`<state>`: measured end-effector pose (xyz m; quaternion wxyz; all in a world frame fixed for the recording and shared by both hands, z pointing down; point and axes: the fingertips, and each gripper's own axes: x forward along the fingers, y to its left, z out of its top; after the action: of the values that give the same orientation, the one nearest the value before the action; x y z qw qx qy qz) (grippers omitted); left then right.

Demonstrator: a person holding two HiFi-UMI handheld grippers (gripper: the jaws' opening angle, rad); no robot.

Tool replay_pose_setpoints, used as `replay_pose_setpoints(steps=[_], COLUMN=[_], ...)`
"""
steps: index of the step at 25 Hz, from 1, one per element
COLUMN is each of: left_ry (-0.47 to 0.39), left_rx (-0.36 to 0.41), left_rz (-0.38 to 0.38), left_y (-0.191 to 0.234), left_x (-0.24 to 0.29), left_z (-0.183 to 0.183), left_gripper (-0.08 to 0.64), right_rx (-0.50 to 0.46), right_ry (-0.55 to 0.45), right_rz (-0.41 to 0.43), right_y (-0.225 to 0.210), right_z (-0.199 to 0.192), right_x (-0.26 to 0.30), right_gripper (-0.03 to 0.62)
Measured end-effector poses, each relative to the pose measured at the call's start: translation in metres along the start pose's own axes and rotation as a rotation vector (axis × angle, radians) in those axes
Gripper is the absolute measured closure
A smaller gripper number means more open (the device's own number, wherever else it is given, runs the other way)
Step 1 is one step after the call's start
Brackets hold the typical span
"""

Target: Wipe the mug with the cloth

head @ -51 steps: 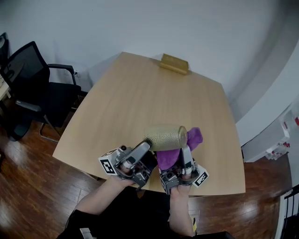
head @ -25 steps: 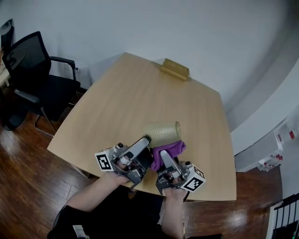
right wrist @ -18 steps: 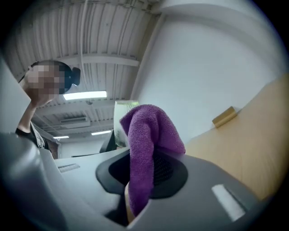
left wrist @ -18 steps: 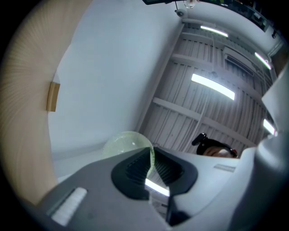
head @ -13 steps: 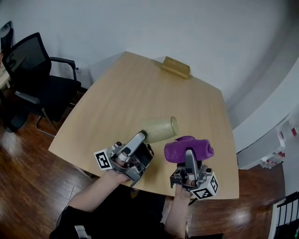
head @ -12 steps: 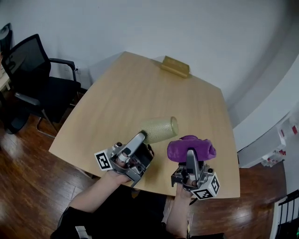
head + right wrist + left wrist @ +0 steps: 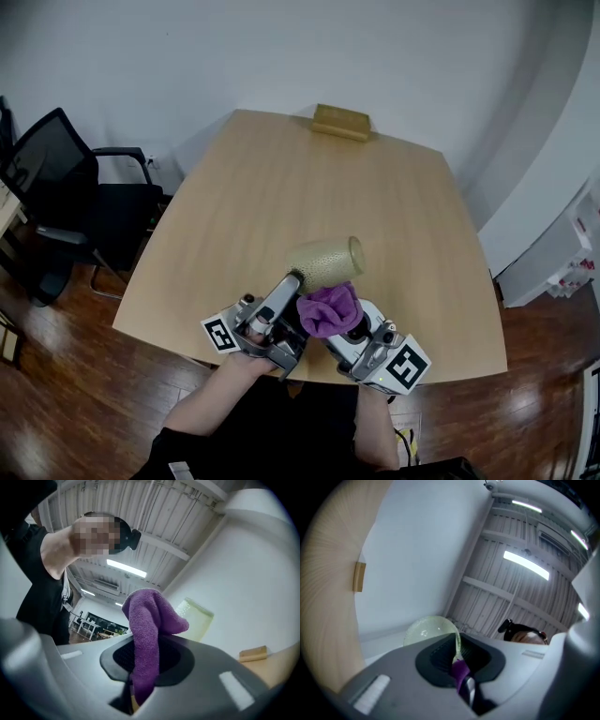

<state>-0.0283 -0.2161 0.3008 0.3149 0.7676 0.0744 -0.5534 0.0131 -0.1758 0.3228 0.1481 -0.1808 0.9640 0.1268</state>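
Note:
A pale green textured mug (image 7: 325,262) lies on its side in the air above the near part of the table, and my left gripper (image 7: 293,282) is shut on its rim. In the left gripper view the mug (image 7: 430,629) shows round and pale just past the jaws. My right gripper (image 7: 340,327) is shut on a bunched purple cloth (image 7: 328,308), which presses against the mug's near end beside the left jaws. In the right gripper view the cloth (image 7: 147,623) stands up from the jaws with the mug (image 7: 195,618) right behind it.
The wooden table (image 7: 281,178) carries a yellow-brown block (image 7: 341,122) at its far edge. A black office chair (image 7: 66,187) stands left of the table on the dark wood floor. A white cabinet (image 7: 562,253) is at the right.
The right gripper with the cloth has swung from open space right of the mug back left, and the cloth now lies against the mug's near end. The left gripper keeps hold of the mug.

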Motion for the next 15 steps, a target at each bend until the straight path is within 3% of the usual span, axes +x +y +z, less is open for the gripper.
replay_pose_setpoints(steps=[2,6,8,11,15], left_ry=[-0.024,-0.054,-0.069,-0.078,-0.08], left_rx=[-0.003,-0.019,-0.037,-0.064,-0.11], left_rz=[0.004,-0.001,-0.004,-0.016,-0.053], left_y=[0.0,-0.002,-0.004,-0.005,-0.009], left_x=[-0.003,-0.003,-0.003,-0.001,0.005], left_z=[0.006,0.012,0.014,0.012,0.001], left_gripper=[0.514,0.514,0.514,0.514,0.514], right_rx=[-0.007,-0.029,-0.057,-0.094,-0.092], right_ry=[-0.051,-0.246,-0.286,-0.295,-0.249], right_rz=[-0.079,-0.296,-0.344,-0.327,-0.218], right_y=[-0.016,-0.06,-0.067,-0.063,-0.045], right_z=[0.011,0.053,0.067,0.072,0.056], right_x=[-0.014,-0.06,-0.069,-0.063,-0.038], right_gripper=[0.537,0.537,0.537,0.537,0.537])
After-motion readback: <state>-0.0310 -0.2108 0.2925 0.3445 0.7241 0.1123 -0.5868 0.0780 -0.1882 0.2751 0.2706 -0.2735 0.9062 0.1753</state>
